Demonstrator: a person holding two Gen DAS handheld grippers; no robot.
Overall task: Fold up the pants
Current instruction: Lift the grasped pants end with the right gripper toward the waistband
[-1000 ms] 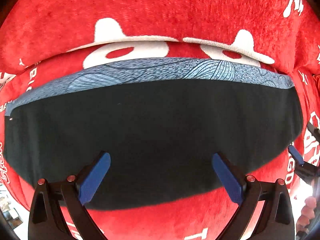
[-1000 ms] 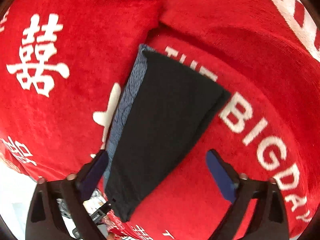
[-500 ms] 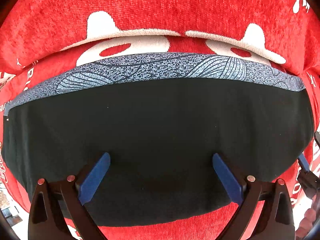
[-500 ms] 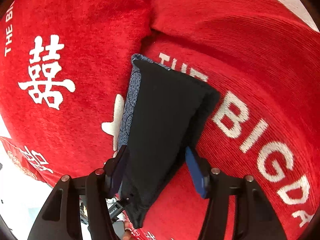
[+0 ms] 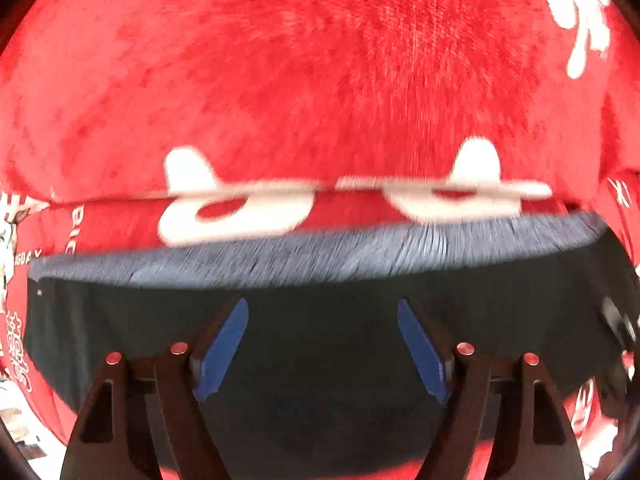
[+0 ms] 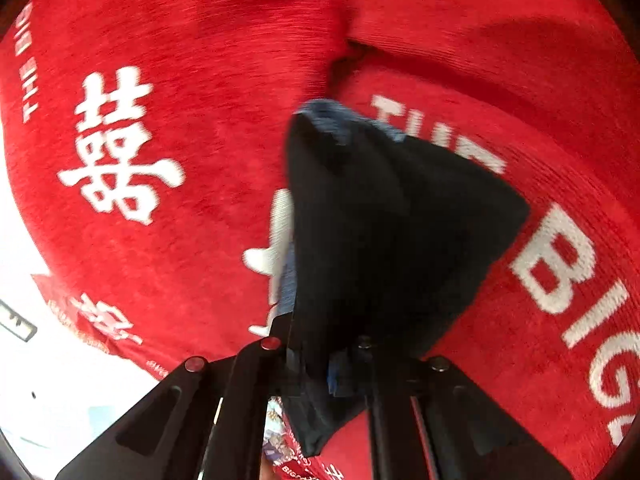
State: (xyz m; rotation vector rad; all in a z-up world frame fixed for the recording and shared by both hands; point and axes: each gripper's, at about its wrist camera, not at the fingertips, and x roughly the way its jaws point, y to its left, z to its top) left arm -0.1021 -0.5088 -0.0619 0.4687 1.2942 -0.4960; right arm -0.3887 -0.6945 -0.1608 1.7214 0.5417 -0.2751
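Note:
The folded black pants [image 5: 320, 312] lie on a red plush cover, with a blue patterned layer [image 5: 304, 256] showing along their far edge. My left gripper [image 5: 322, 344] is open, its blue fingers set over the near part of the pants, with cloth between them. In the right wrist view my right gripper [image 6: 332, 364] is shut on the near end of the pants [image 6: 384, 216], which rise in a peak with the blue layer [image 6: 332, 112] at the far tip.
The red cover [image 6: 160, 80] with white characters and letters spreads all around, with a seam between cushions at the back [image 6: 348, 48]. A pale floor [image 6: 48, 380] shows past the cover's left edge.
My right gripper has closed on the end of the pants and lifted it. My left gripper's fingers have drawn closer together over the cloth, and its view has shifted back.

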